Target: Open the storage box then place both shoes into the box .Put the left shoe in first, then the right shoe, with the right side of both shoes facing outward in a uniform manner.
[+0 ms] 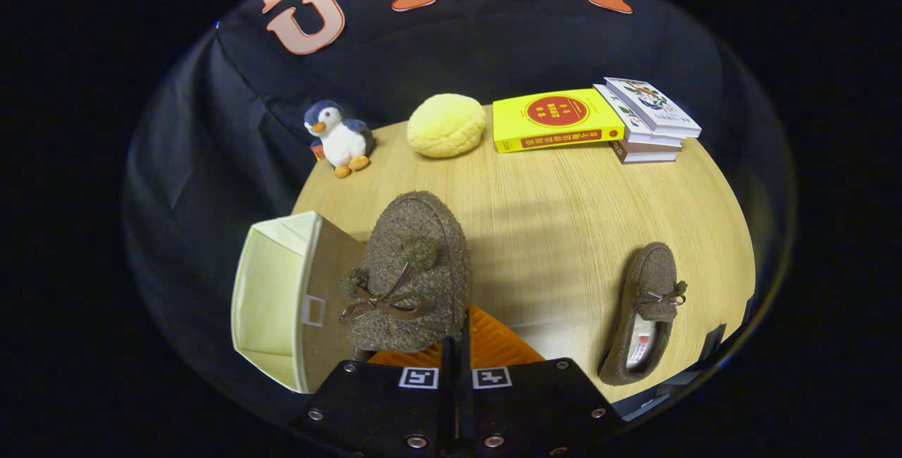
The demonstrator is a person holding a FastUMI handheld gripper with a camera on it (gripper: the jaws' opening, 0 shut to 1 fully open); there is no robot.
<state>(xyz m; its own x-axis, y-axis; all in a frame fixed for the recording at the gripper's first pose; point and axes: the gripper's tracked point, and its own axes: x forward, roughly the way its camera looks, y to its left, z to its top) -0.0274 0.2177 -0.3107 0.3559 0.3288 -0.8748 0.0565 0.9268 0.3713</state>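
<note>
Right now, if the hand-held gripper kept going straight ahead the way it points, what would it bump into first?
The hand-held gripper already grips a brown slipper, so the slipper leads. Straight beyond it lies bare table, then probably the round yellow cushion at the far edge, though depth is hard to judge. The open storage box sits off to the side.

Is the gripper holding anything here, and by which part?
Yes: the gripper is shut on the brown slipper, pinching its heel-end rim, toe pointing away, beside the open storage box.
</note>
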